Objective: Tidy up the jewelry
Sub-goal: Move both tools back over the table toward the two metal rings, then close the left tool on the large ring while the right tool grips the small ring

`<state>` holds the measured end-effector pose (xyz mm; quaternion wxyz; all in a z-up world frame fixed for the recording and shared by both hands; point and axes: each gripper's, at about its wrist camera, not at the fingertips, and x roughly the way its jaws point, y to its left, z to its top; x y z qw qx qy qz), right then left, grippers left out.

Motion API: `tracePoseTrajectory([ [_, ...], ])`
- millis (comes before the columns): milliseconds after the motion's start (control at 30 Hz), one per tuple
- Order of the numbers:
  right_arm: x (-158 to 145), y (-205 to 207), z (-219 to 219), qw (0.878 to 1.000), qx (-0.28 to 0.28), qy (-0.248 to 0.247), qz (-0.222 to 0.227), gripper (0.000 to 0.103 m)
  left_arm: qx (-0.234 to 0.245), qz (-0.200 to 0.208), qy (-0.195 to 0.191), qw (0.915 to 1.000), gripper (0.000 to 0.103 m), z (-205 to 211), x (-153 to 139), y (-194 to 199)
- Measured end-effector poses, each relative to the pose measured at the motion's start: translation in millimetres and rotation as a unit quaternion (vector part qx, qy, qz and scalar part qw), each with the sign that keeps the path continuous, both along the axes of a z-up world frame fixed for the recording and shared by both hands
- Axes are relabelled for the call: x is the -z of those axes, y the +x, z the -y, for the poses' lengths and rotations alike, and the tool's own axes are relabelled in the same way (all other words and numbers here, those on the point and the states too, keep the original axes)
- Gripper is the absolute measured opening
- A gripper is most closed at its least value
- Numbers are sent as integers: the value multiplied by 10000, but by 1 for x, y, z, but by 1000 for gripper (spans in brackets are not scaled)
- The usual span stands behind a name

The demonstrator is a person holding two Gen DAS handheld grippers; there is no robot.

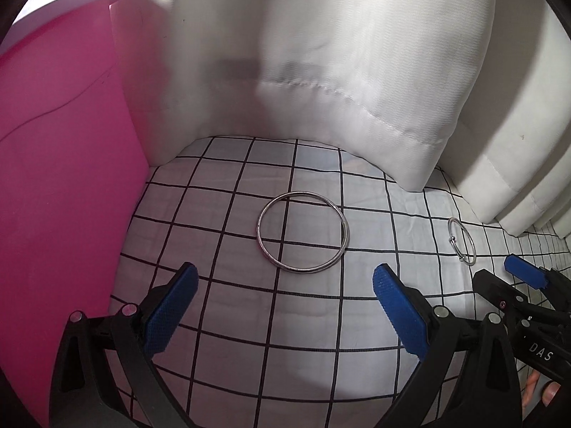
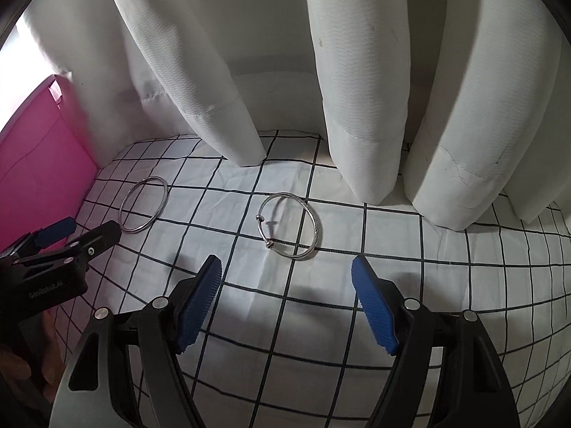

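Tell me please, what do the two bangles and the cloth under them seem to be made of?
Closed bangle: probably silver-coloured metal, thin with bright glints. Open bangle: likely the same metal, with small bead ends and a faintly textured band. Grid cloth: seems woven fabric, matte white with black lines and soft creases.

Bare checked sheet [image 1: 228, 321] ahead of my fingers; pink box [image 1: 60, 178] crowds my left, curtain folds [image 2: 364, 107] wall the front.

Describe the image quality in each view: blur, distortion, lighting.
Left wrist: the grid cloth bows from fisheye distortion, the curtain smears with blur, and the pink box tints the cloth nearby. Right wrist: sharper, with gripper shadows on the cloth and bright light top left.
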<state>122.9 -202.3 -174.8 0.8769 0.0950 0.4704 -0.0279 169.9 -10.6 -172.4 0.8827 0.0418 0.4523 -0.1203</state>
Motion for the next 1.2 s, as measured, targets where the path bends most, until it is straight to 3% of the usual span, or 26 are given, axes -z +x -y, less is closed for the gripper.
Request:
tracePoseTrajectory([
  [400, 19, 25, 5, 9999, 20, -92, -102, 72, -17, -43, -31, 10000, 97, 8, 15, 26],
  [767, 24, 46, -9, 9988, -90, -474, -3, 72, 14, -244, -14, 9997, 97, 12, 25, 36],
  [967, 29, 54, -11, 9981, -123, -595, 64, 73, 77, -133, 256, 9996, 97, 20, 27, 40],
  [1200, 31, 58, -9, 9977, -152, -625, 213, 75, 25, -29, 262, 9997, 98, 31, 26, 41],
])
